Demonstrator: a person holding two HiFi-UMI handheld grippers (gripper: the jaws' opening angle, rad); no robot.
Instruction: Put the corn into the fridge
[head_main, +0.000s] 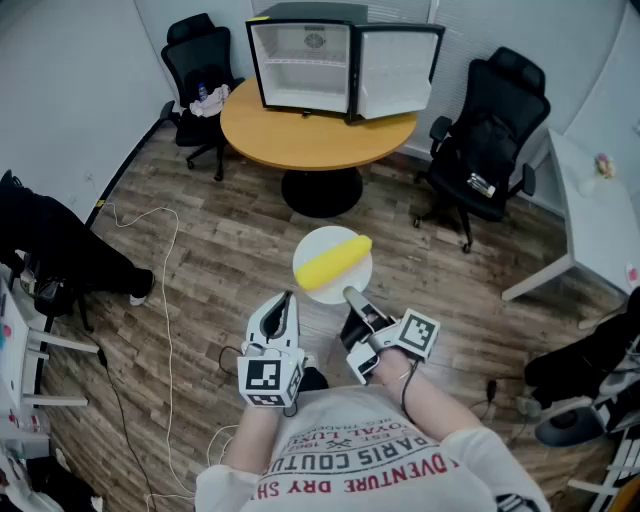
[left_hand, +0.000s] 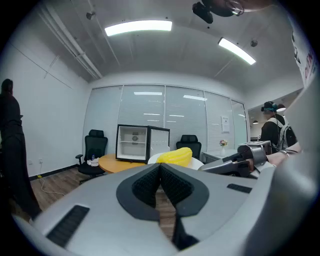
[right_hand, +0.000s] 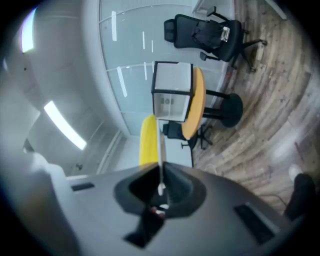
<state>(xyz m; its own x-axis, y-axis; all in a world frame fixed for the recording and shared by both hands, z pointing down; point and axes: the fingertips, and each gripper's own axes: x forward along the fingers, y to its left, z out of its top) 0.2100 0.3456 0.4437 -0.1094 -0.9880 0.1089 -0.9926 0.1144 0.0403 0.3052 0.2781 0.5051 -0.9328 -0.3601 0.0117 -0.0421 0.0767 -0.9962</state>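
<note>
Wood floor (head_main: 230, 250) office, fridge (head_main: 305, 65) open; shirt (head_main: 370, 450) reads "PARIS"; smooth yellow corn (head_main: 335, 260) on white plate (head_main: 318, 243), right gripper (head_main: 352, 297) pinching its rim, left gripper (head_main: 286, 298) closed, empty.

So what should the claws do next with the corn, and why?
Probably carry the plate forward toward the fridge. The right claw pinches the plate's rim with the corn lying on it, and the fridge stands open on the round table, some way ahead. The left claw is shut and empty.
</note>
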